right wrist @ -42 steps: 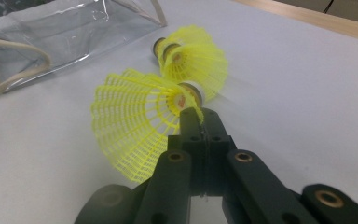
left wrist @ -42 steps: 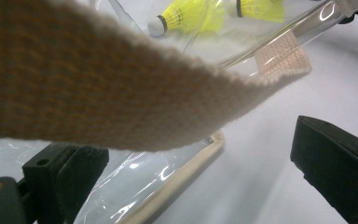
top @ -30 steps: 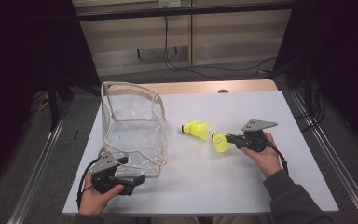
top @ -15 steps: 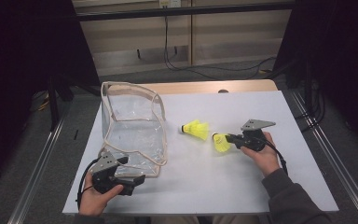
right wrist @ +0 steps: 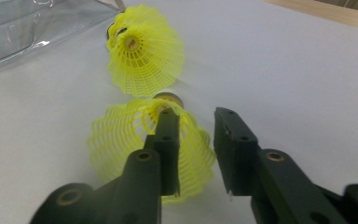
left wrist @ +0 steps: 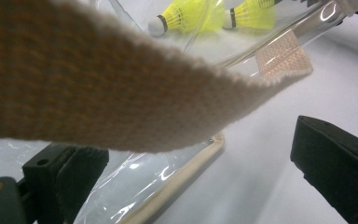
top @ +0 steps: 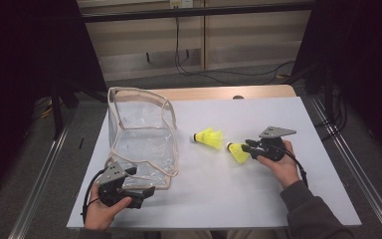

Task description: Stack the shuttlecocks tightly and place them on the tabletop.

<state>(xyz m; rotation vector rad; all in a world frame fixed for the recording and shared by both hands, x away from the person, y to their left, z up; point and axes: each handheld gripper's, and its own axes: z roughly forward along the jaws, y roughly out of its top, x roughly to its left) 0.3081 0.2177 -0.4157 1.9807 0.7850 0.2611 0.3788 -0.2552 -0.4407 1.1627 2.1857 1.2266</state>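
The near shuttlecock (top: 238,152) lies on the white table (top: 278,209), its skirt touching the right gripper (top: 249,148), whose jaws have just been opening, one inside the mesh. A second shuttlecock (top: 209,138) lies just beside.

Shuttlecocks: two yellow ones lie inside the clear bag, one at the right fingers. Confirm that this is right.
Not quite. Both yellow shuttlecocks lie on the white table, outside the clear bag, to its right, as the high view shows. One is indeed at the right gripper: in the right gripper view one finger is in its skirt, the other beside it.
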